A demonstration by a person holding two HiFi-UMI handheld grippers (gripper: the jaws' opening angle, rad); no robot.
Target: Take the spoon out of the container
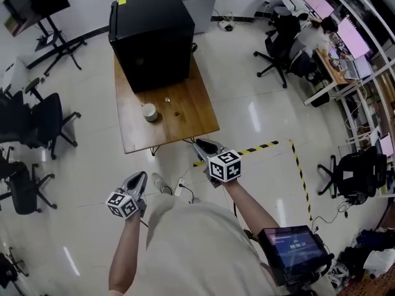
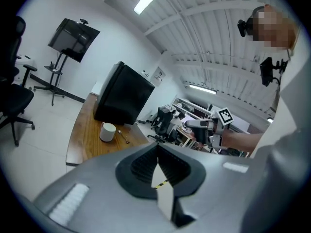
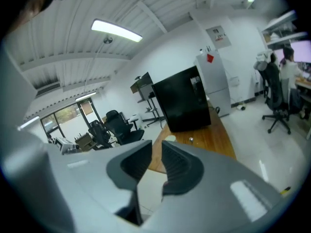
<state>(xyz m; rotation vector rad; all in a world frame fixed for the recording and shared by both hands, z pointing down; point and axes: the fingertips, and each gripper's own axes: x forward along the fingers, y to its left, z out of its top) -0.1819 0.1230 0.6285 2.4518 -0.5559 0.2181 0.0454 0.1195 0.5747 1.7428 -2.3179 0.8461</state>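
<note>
Wooden surface (image 1: 196, 117) ahead of us, standing on a pale tiled floor. A big black box (image 1: 151, 36) sits on its far end.

White container (image 1: 149, 112): a cup, upright on the bare wood in front of the box, toward the left edge. Spoon (image 2: 123, 136): lies flat on the wood just beside the cup, on its right as we face it. It is outside the cup; we cannot tell whether the two touch.

Left tool (image 1: 141, 176): low and left, over the floor, well apart from the surface. In its own view the jaw tips meet, closed, with nothing between them. Only floor shows through the slit below the tips.

Right tool (image 1: 202, 144): further forward, over the floor near the surface's near edge. Its jaws stand a little apart, a narrow gap. Nothing is in the gap; floor and the wood's edge show through.

Neither tool touches cup or spoon.

Yellow-and-black tape (image 1: 265, 147) runs on the floor to the right. Black office chairs (image 1: 37, 119) stand at the left.
</note>
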